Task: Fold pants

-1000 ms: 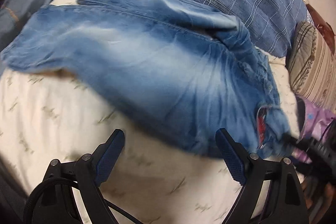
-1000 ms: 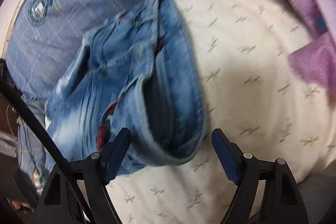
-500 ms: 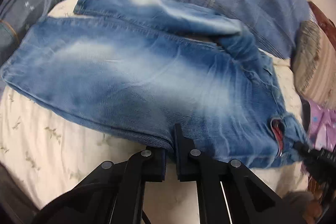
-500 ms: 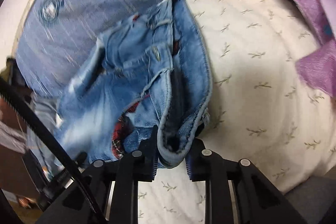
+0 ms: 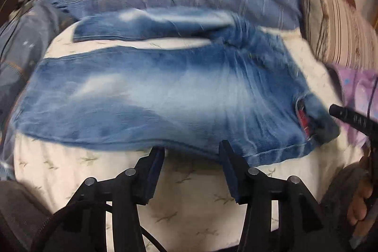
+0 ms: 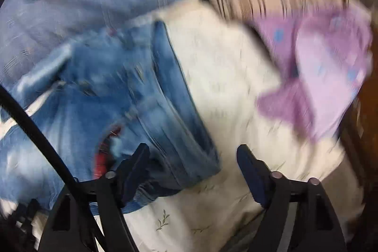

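The jeans (image 5: pixel 165 96) lie spread flat on the bed (image 5: pixel 189 193), legs apart, ready for folding. Both the left tongs (image 5: pixel 191 152) and right tongs (image 6: pixel 192 157) have just been opening, jaws spread, pinching nothing.

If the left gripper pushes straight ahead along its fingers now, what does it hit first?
Most likely the near side seam of the jeans, lying just past the open left gripper on the bedsheet; blur leaves depth uncertain.
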`<state>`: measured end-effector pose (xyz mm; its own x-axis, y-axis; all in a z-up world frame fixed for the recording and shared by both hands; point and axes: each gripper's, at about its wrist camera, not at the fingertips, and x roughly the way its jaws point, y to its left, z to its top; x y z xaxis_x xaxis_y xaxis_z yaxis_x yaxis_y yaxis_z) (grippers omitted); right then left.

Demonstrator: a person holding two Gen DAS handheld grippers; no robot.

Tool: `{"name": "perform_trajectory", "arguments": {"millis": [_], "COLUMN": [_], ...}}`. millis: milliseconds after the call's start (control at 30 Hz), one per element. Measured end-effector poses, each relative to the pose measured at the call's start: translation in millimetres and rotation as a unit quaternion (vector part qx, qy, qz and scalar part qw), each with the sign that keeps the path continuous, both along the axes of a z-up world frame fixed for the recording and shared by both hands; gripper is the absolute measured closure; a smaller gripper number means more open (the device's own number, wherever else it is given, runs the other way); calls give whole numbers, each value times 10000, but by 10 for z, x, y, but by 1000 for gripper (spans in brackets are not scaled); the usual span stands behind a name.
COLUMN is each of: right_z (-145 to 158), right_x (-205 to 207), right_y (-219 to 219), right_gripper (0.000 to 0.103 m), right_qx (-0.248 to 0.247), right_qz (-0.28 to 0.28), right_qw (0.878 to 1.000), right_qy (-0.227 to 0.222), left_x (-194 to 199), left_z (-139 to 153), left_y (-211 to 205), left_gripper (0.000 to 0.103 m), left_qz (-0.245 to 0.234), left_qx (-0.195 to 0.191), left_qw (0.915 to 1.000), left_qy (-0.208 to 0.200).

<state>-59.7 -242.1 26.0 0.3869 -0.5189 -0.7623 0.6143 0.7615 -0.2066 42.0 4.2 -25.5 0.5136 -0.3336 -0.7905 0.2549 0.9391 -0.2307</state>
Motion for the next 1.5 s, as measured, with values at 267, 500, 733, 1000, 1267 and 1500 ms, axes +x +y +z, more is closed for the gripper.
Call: {"name": "perform_trajectory", "arguments": {"millis": [267, 500, 733, 1000, 1267, 1500], "right_z": [470, -187, -877, -1001, -1022, -987], "right_x": [47, 615, 651, 727, 772, 818], "right_y": [1054, 1955, 2202, 2323, 2326, 2278], "right_gripper": [22, 28, 33, 82, 89, 93], "right_qx": [543, 2337, 2063, 1129, 1139, 1436], "right_qz": [2324, 4129, 4527, 4525, 4477, 4529], "right_qw": [9675, 8803, 8661, 8814, 8821, 8745], "right_qy": [-831, -76, 482, 754, 916, 971], "left_x": [-5, 286, 517, 635, 783, 635], "left_z": [267, 159, -182, -419, -453, -350], "left_y": [912, 1400, 1673, 2014, 2003, 2036], "left_gripper": [39, 39, 39, 39, 89, 100], "left_qz": [1402, 2541, 2546, 2751, 2990, 2971], "left_qx": [-368, -35, -944, -1420, -477, -281], "left_qw": [9894, 9663, 9563, 9425, 9495, 9531], "left_qy": [37, 424, 1083, 1262, 826, 512]}}
